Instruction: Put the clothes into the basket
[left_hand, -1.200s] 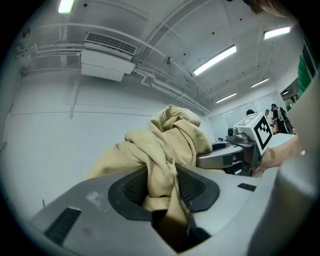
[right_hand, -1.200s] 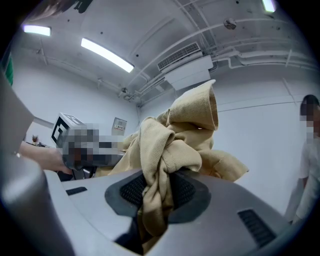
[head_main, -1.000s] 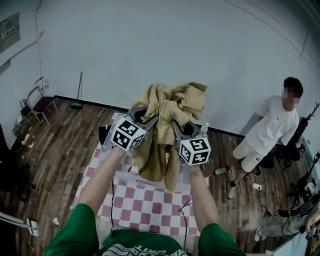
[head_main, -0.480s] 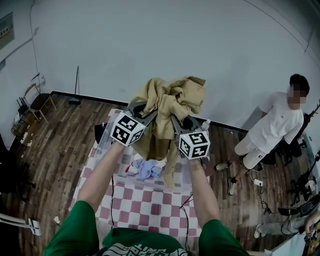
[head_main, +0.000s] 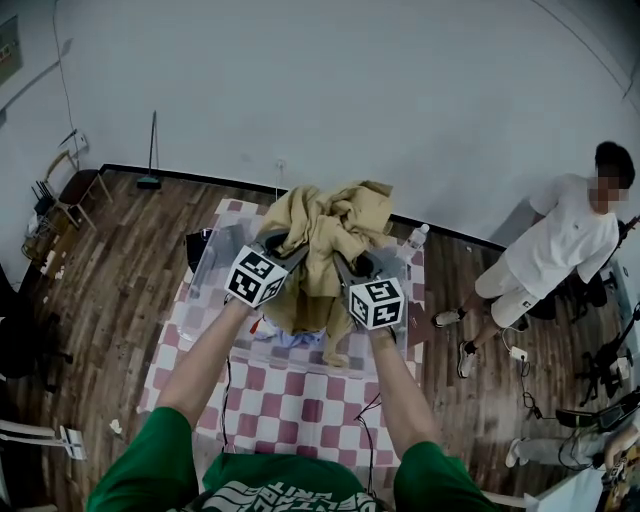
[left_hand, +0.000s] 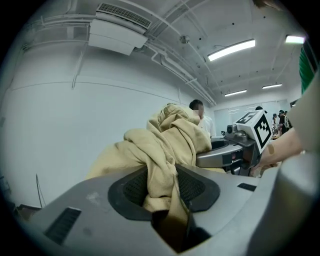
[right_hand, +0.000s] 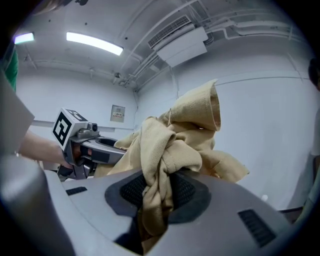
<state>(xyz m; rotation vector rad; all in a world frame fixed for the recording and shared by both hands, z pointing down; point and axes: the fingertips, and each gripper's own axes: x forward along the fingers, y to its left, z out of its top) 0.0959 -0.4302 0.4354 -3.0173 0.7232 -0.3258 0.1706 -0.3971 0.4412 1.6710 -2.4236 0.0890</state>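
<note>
- Left gripper (left_hand: 161, 189): its fingers (left_hand: 134, 187) are clenched on a twisted fold of the tan garment (left_hand: 170, 145). The fold runs upright between the two ribbed pads and spills out over them in front.
- Right gripper (right_hand: 157, 192): its fingers (right_hand: 184, 192) are likewise clamped on a bunched fold of the same garment, which rises beyond the pads into a peaked heap.
- Head view: the two grippers are held side by side, near each other, at arm's length. The garment bridges them, heaped above and beyond the fingertips, with a loose tail hanging down between them.
- The garment is held in the air over the far half of the red-and-white checked surface (head_main: 300, 400). Whether the tail's end touches the surface cannot be told.
- A pale blue cloth (head_main: 288, 340) lies on the surface under the tail, partly covered by it.
- A person in white (head_main: 555, 255) stands on the wooden floor (head_main: 110, 300) to the right, well apart from the surface.
</note>
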